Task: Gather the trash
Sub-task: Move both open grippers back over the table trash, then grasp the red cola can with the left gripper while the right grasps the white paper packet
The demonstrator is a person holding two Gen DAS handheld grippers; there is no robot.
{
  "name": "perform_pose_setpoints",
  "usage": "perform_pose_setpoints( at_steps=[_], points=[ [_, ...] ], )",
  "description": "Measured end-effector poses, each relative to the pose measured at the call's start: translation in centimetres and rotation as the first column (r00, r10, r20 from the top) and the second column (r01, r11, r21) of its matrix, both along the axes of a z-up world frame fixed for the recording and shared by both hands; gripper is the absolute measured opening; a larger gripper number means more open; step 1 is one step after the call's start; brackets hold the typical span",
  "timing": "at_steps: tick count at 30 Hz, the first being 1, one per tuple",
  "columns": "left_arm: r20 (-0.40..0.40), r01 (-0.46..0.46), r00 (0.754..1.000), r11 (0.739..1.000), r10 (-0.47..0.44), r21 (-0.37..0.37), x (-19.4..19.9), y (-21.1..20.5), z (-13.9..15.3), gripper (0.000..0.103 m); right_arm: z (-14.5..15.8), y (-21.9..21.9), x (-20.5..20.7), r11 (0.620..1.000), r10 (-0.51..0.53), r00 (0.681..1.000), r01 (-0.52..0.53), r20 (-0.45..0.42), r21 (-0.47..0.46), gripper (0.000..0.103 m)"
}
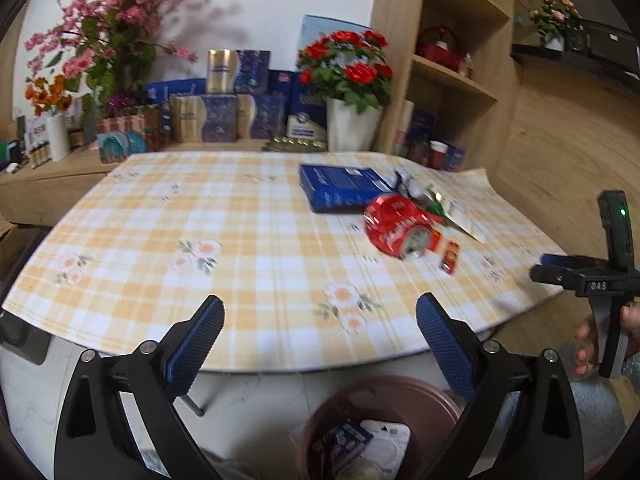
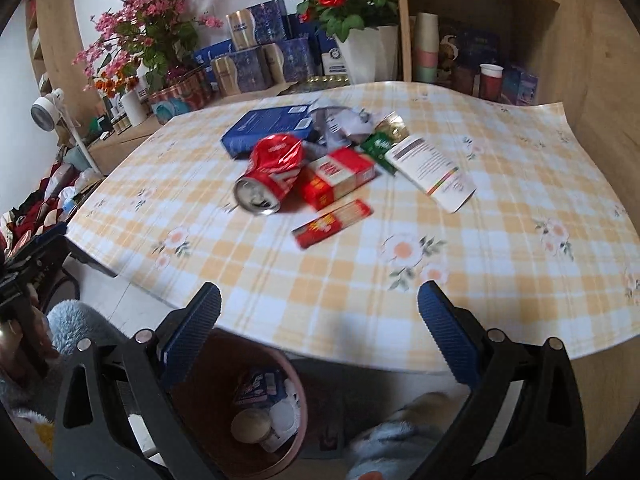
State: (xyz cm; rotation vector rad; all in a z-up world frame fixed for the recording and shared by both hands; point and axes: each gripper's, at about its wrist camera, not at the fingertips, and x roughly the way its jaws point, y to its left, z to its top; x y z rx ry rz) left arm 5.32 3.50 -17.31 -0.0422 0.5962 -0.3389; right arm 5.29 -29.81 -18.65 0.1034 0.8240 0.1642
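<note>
A pile of trash lies on the checked tablecloth [image 2: 480, 216]: a crushed red can [image 2: 272, 174], a red carton [image 2: 338, 178], a flat red packet [image 2: 332, 224], a blue box [image 2: 268, 126], a white leaflet [image 2: 432, 168], a green wrapper [image 2: 378, 146] and crumpled paper [image 2: 344, 120]. The can [image 1: 400, 226] and blue box [image 1: 340, 186] also show in the left wrist view. A brown bin [image 2: 240, 408] under the table edge holds several scraps. My left gripper [image 1: 320, 344] and right gripper [image 2: 320, 336] are open and empty, above the bin at the near table edge.
Flower pots [image 2: 360, 12], blue and gold tins [image 2: 256, 52] and a wooden shelf [image 1: 452, 64] stand behind the table. The right gripper's body [image 1: 588, 280] shows at the left wrist view's right edge. A small fan [image 2: 46, 110] stands at the left. Floor lies below.
</note>
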Motion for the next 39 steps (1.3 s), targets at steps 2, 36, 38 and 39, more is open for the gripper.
perform_pose_setpoints(
  at_steps=[2,36,38,39],
  points=[
    [-0.02,-0.033,0.999,0.999,0.032,-0.013,1.0,0.3,0.3,0.097,0.2,-0.6,0.6,1.0,-0.007,1.0,0.007,0.007,-0.002,0.097],
    [-0.135,-0.1,0.986,0.995,0.098,-0.007,12.8,-6.0,2.6,0.097,-5.6,-7.6,19.9,0.941,0.111,0.977,-0.162,-0.182,-0.296,0.097],
    [-0.159,-0.067,0.985,0.997,0.062,-0.028,13.3,-6.9,2.4,0.097,-6.1,-7.6,20.5,0.937,0.119,0.973,-0.176,-0.199,-0.302,0.097],
    [-0.168,-0.056,0.984,0.998,0.05,-0.032,13.4,-7.3,2.3,0.097,-6.3,-7.6,20.9,0.938,0.12,0.971,-0.179,-0.206,-0.298,0.097]
  ],
)
